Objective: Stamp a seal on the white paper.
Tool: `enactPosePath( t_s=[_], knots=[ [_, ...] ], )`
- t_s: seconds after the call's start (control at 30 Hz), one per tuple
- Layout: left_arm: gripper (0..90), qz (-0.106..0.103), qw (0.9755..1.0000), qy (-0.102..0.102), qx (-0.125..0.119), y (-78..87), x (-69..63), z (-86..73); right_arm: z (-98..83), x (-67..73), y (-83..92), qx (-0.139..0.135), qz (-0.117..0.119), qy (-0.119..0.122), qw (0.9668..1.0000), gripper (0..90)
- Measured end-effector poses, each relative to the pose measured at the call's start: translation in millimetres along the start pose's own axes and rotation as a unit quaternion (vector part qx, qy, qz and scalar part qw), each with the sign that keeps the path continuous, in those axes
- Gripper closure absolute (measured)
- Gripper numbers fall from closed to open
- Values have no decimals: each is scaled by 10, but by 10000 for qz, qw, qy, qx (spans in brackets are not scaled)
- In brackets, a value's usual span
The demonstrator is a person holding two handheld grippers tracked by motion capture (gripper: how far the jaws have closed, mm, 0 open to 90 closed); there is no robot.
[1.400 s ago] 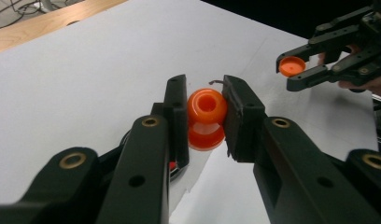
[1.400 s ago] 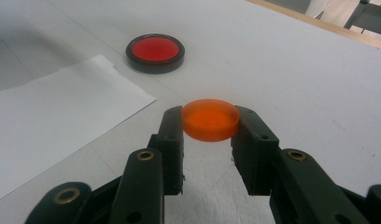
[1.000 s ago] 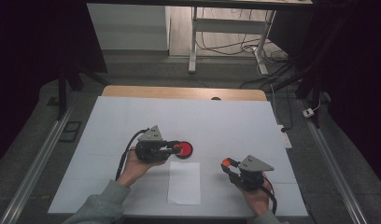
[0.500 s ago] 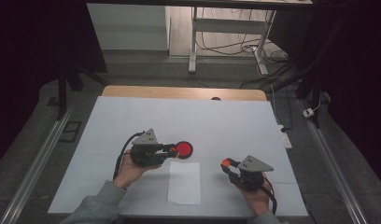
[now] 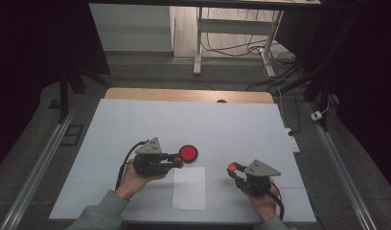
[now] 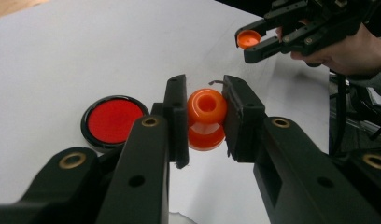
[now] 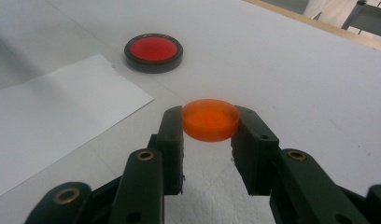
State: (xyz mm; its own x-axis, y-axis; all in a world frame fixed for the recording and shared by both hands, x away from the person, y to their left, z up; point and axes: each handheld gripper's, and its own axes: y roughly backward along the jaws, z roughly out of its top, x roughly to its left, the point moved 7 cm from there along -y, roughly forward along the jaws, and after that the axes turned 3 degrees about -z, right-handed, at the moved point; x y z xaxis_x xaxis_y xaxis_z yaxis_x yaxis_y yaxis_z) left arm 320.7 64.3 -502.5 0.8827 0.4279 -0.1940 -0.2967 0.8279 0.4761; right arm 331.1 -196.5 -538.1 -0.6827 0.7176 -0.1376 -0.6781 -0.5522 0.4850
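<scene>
I have the left gripper point(image 6: 203, 119) clamped on the orange stamp body point(image 6: 206, 119) beside the red ink pad point(image 6: 113, 120), the right gripper point(image 7: 210, 126) pinching its orange cap point(image 7: 210, 119) above the surface point(image 5: 232, 124), and a slanted stamp could slip while inking.

Beside the one sheet of white paper point(image 5: 189, 188) on the bench point(image 5: 232, 124) there are one black-rimmed red dish point(image 5: 188, 153), one orange spool-shaped piece point(image 6: 206, 119), one orange cap point(image 7: 210, 119), and two tongs, left point(image 5: 178, 162) and right point(image 5: 232, 167).
</scene>
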Motion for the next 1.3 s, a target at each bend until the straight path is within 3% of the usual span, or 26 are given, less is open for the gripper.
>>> enactPosePath(
  t_s=[0.7,1.3],
  knots=[
    [725,-289,9993,-68,237,-183,-155,-136,-10,14,-14,32,15,26,10000,643],
    [725,-340,9985,-103,427,-355,-211,-216,-19,19,-27,52,11,27,10000,643]
  ],
)
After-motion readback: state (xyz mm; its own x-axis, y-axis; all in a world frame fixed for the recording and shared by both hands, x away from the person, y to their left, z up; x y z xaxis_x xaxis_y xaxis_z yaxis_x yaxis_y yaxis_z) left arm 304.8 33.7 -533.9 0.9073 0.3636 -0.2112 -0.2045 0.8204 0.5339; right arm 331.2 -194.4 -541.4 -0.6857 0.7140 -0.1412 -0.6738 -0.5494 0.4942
